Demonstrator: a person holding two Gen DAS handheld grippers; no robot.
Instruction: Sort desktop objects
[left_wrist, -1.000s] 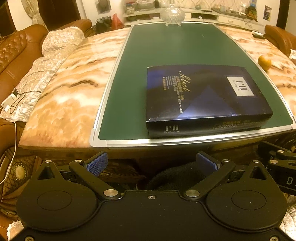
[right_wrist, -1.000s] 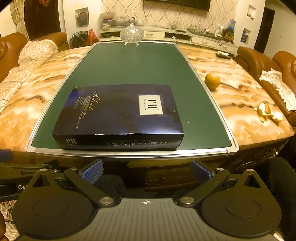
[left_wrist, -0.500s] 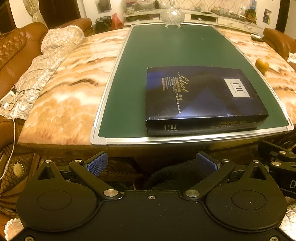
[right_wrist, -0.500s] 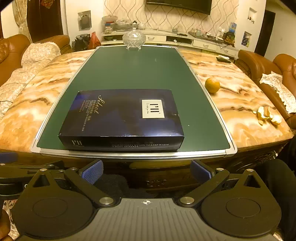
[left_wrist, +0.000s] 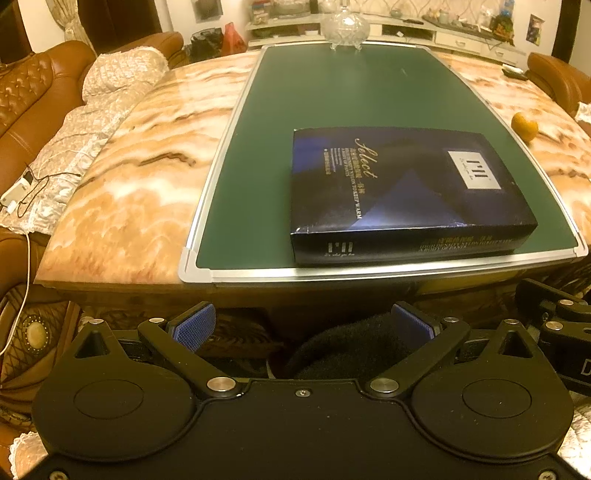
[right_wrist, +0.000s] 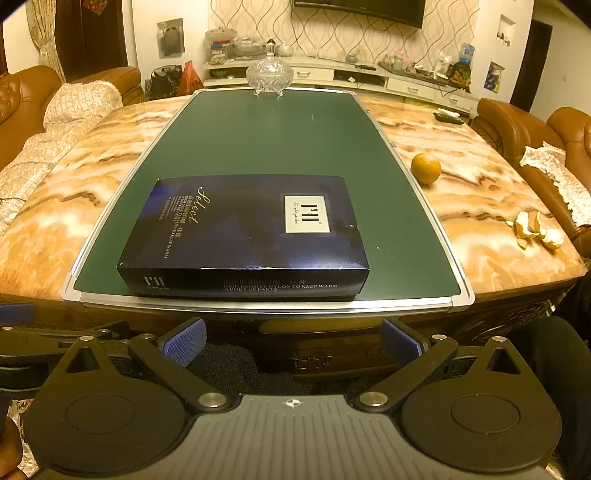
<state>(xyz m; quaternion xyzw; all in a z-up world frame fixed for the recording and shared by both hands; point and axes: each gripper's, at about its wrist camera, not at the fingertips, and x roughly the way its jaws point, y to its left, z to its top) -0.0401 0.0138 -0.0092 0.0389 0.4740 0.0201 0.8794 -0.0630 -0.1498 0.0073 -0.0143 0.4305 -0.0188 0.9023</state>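
Both views backed off; box (right_wrist: 243, 229) on green mat (right_wrist: 280, 136).

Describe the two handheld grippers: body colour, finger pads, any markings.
Left gripper: smooth black body with two round discs, black linkage arms on silver pivot pins, blue textured fingertips. Right gripper: same black discs and linkages, blue textured fingertips, but a grey ribbed centre plate with a small cross-shaped mark. In the left view, white lettering shows on its side, cut off by the frame edge. No cables visible.

Dark blue box (right_wrist: 243, 229) (closed), flat
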